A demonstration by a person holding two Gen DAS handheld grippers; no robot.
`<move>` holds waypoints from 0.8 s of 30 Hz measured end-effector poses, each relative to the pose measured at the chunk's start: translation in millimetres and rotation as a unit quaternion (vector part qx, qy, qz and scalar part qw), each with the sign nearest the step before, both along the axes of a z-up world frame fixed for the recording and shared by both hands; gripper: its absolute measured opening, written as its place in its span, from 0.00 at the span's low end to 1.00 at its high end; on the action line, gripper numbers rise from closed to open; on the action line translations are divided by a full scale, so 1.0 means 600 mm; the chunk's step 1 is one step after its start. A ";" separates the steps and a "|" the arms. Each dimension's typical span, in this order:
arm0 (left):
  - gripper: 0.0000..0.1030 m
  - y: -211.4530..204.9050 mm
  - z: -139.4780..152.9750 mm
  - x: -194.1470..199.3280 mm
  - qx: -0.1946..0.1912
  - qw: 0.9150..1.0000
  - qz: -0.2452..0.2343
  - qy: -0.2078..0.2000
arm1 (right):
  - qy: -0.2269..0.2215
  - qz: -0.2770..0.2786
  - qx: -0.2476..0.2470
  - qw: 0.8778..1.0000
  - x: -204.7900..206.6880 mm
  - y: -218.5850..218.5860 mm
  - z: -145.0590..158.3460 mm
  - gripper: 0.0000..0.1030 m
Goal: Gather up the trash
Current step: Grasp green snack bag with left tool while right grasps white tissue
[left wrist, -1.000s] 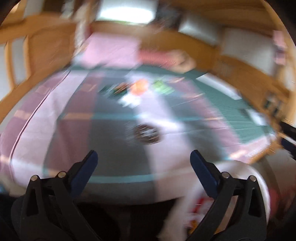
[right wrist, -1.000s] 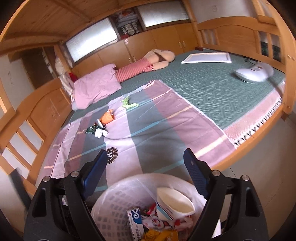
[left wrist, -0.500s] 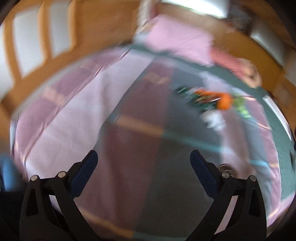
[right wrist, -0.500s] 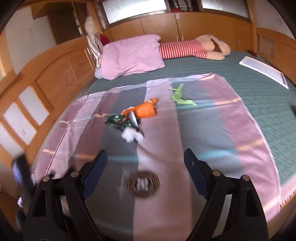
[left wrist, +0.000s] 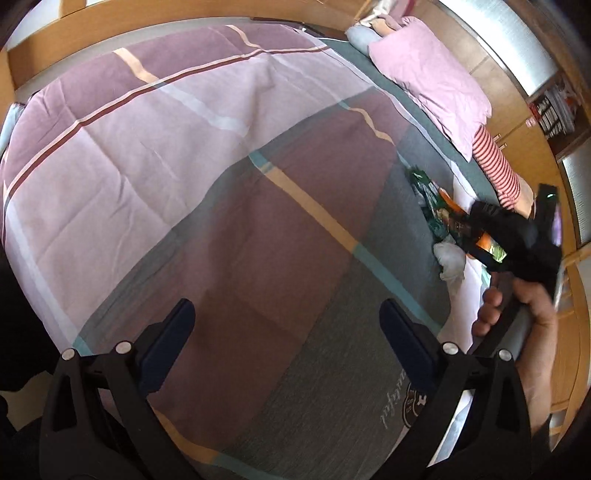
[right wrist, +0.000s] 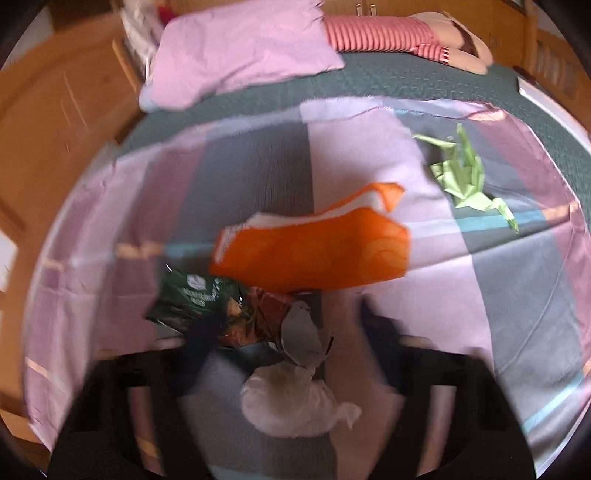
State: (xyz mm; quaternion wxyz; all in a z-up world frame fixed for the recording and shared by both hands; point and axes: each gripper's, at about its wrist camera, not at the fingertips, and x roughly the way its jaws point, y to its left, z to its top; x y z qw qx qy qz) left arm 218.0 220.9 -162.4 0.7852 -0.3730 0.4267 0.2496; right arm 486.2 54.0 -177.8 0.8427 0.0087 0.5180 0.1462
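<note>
A pile of trash lies on the striped bedspread (right wrist: 517, 295): an orange bag (right wrist: 314, 254), a dark green wrapper (right wrist: 188, 299), a brown crumpled wrapper (right wrist: 266, 314), a white tissue wad (right wrist: 291, 402) and a green paper scrap (right wrist: 465, 177). My right gripper (right wrist: 284, 325) is open just above the wrappers and tissue, blurred by motion. In the left wrist view it (left wrist: 517, 240) hovers over the same pile (left wrist: 436, 210), held by a hand. My left gripper (left wrist: 284, 325) is open and empty over bare bedspread (left wrist: 184, 147).
A pink pillow (right wrist: 243, 48) and a striped soft toy (right wrist: 399, 33) lie at the head of the bed. Wooden bed rails (right wrist: 55, 110) run along the left side. A white board (right wrist: 546, 103) lies at the right.
My right gripper has moved forward and down from the waste basket to right over the trash pile. My left gripper has swung left over the bedspread. Both stay open.
</note>
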 end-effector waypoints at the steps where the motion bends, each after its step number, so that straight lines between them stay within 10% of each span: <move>1: 0.96 0.003 -0.001 -0.004 -0.004 1.000 0.009 -0.001 | 0.002 0.005 0.004 1.000 -0.005 0.000 -0.002 0.27; 9: 0.96 0.046 0.008 -0.065 -0.009 0.992 0.123 -0.034 | 0.075 0.130 0.114 0.982 -0.141 -0.004 0.043 0.14; 15: 0.96 0.068 -0.005 -0.088 -0.032 0.986 0.163 -0.027 | 0.130 0.298 0.142 0.935 -0.260 0.030 0.055 0.21; 17: 0.96 0.066 -0.007 -0.085 -0.032 0.986 0.161 -0.023 | 0.095 0.282 0.134 0.945 -0.263 0.018 0.072 0.62; 24: 0.96 0.071 -0.018 -0.084 -0.041 0.986 0.163 -0.015 | 0.065 0.162 0.047 0.983 -0.198 0.002 0.024 0.65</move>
